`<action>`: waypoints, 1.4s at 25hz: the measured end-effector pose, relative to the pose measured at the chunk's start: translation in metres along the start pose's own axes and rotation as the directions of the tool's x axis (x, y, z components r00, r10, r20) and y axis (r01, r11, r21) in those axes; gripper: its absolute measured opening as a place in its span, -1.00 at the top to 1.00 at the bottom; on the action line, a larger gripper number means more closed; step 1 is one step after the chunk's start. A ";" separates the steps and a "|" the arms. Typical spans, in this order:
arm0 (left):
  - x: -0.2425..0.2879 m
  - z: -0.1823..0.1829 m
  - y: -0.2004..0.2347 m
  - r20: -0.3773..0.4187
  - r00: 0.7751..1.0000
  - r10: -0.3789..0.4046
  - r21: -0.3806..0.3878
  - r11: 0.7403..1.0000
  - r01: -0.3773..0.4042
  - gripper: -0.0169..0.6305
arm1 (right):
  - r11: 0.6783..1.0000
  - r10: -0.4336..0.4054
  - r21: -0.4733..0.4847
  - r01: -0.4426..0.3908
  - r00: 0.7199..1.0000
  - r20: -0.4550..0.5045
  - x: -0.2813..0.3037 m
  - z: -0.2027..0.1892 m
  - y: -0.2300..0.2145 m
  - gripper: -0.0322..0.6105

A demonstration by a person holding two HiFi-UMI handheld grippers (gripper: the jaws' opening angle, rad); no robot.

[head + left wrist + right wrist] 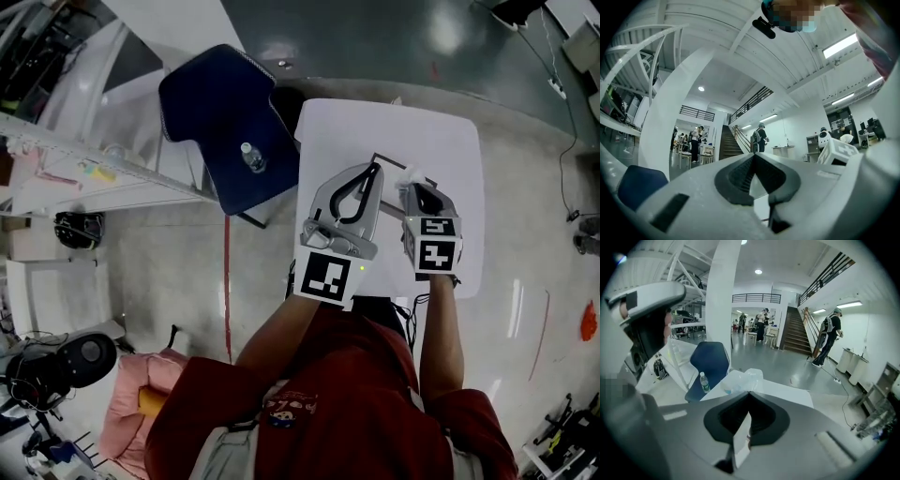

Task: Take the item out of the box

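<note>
Right tool (749, 393) with jaws closed on a crumpled clear plastic bag (740, 378) at its tips, over the white surface (450, 141), left tool (376, 170) just beside it, jaws together, blue chair (211, 117) off its left

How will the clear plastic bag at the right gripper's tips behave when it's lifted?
Probably floppy: the clear plastic bag looks thin and crumpled, so it should sag rather than hold shape. Likely light for its size, being puffed and see-through; any contents cannot be made out. The film looks glossy, so the shut right gripper might slip on it.
</note>
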State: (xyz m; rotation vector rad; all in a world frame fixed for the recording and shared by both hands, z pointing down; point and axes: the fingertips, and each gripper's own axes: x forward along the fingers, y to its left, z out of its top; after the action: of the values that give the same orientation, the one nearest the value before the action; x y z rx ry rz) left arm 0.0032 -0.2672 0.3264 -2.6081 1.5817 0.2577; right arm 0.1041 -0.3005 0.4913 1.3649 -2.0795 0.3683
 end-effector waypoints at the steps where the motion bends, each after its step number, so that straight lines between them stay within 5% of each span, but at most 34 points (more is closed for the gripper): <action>1: -0.001 0.001 0.000 0.002 1.000 0.000 -0.007 1.000 0.000 0.94 | 1.000 -0.004 0.004 0.003 1.000 0.018 -0.006 0.005 0.002 0.89; 21: -0.014 0.020 -0.024 0.012 0.996 -0.083 -0.008 0.996 0.083 0.94 | 0.988 -0.145 0.095 0.121 0.936 0.320 -0.107 0.065 0.004 0.89; 28: -0.012 0.026 -0.024 0.018 0.995 -0.099 0.001 0.995 0.099 0.94 | 0.980 -0.194 0.113 0.162 0.890 0.412 -0.133 0.081 0.002 0.89; 35: -0.011 0.032 -0.029 0.000 0.994 -0.112 -0.003 0.994 0.112 0.94 | 0.976 -0.217 0.125 0.178 0.814 0.539 -0.165 0.101 0.000 0.89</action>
State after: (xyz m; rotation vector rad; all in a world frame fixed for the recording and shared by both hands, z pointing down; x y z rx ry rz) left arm 0.0210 -0.2391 0.2961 -2.6869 1.4301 0.2516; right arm 0.1153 -0.2348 0.3098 1.8828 -2.3506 -0.0610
